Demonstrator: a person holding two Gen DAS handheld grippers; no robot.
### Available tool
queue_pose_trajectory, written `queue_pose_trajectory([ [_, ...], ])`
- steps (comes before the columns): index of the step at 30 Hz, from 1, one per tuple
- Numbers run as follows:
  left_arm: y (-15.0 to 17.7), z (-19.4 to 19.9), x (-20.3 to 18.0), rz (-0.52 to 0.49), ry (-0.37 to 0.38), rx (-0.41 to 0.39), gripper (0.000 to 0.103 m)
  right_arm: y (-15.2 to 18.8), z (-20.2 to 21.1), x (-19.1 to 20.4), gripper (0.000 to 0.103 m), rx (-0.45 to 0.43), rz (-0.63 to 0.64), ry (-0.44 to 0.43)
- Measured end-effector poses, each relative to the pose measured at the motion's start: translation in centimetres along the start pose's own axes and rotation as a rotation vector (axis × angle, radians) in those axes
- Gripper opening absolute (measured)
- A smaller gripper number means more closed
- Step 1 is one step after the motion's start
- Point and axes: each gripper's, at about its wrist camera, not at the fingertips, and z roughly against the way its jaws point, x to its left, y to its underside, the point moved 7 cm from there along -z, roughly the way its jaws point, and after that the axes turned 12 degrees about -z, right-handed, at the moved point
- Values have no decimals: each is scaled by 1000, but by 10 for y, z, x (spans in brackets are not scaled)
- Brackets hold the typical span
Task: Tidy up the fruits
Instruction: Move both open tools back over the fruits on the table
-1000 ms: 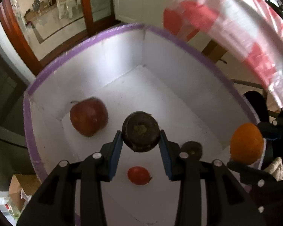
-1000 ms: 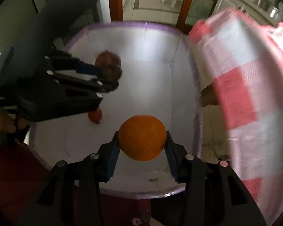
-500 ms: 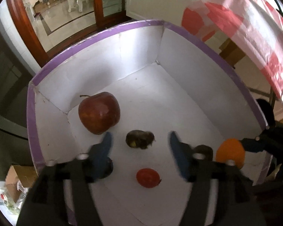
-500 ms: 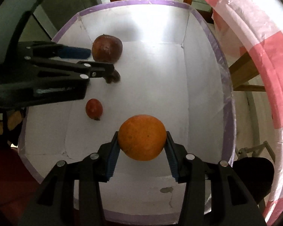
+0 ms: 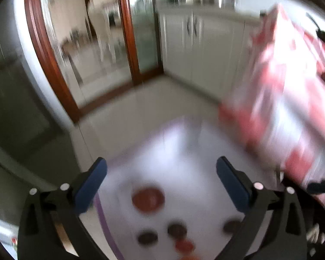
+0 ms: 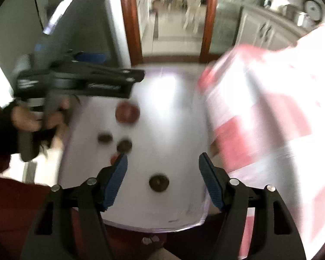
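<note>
Both views are blurred by motion. My left gripper (image 5: 161, 179) hangs above the white box (image 5: 101, 212), its jaws opening wide with nothing between them. Below it in the box lie a red apple (image 5: 148, 199), three dark round fruits (image 5: 177, 230) and a small red fruit (image 5: 184, 246). My right gripper (image 6: 163, 173) is also opening and holds nothing. A dark round fruit (image 6: 159, 182) lies on the box (image 6: 184, 225) floor beneath it. The apple (image 6: 127, 113) sits farther back. A hand (image 6: 32, 119) holds the left gripper (image 6: 124, 66) at upper left. I see no orange in the right wrist view.
A red and white checked cloth (image 6: 270, 108) hangs close along the box's right side (image 5: 292, 119). Beyond the box are a tiled floor (image 5: 151, 99), wood-framed glass doors (image 6: 173, 21) and white cabinets (image 5: 195, 43).
Both grippers opened and rose away from the box. The left one dropped its dark fruit into the box. The orange left the right jaws and is out of the right view.
</note>
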Motion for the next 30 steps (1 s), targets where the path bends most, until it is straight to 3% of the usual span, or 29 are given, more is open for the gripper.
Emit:
queue_pose_trajectory([
  [3, -72, 30, -23, -5, 52, -146, 102, -24, 55, -26, 85, -147, -67, 12],
  [6, -122, 45, -69, -41, 139, -212, 102, -39, 113, -75, 87, -283, -154, 108],
  [11, -183, 41, -213, -214, 394, -182, 102, -31, 184, -200, 87, -399, -387, 329],
  [15, -216, 6, -336, -340, 503, -115, 102, 2, 214, -320, 87, -434, -668, 449],
  [18, -236, -23, -404, -343, 572, -73, 102, 31, 228, -395, 87, -445, -835, 564],
  [21, -252, -38, -460, -319, 630, -55, 102, 55, 231, -458, 87, -457, -978, 592],
  [26, -261, -44, -500, -283, 712, -30, 102, 63, 218, -528, 87, -409, -1039, 626],
  [30, -261, -48, -505, -268, 769, -9, 102, 49, 197, -569, 78, -357, -1041, 643],
])
